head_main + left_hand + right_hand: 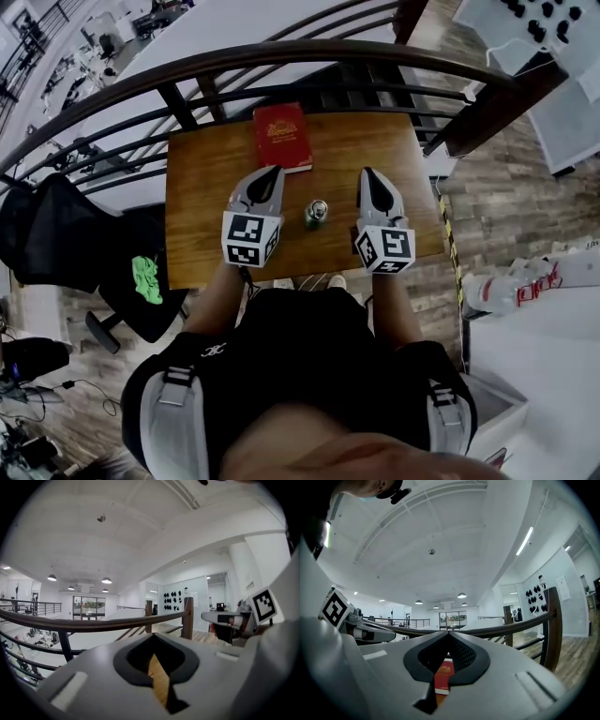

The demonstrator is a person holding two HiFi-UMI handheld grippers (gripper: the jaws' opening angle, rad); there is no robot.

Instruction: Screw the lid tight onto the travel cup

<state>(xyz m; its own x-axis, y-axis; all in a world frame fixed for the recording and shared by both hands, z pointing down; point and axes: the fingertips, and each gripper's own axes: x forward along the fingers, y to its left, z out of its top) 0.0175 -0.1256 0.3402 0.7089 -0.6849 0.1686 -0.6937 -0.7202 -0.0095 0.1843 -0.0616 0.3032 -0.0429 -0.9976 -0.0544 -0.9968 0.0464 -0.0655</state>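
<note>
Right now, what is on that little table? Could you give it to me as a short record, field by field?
place: wooden table beside a dark railing
travel cup: green with a silvery top, upright, between the two grippers, touching neither
red book: lying flat at the table's far edge
left gripper: left of the cup, jaws shut, holding nothing
right gripper: right of the cup, jaws shut, holding nothing
lid: whether it is screwed tight cannot be told from above
</note>
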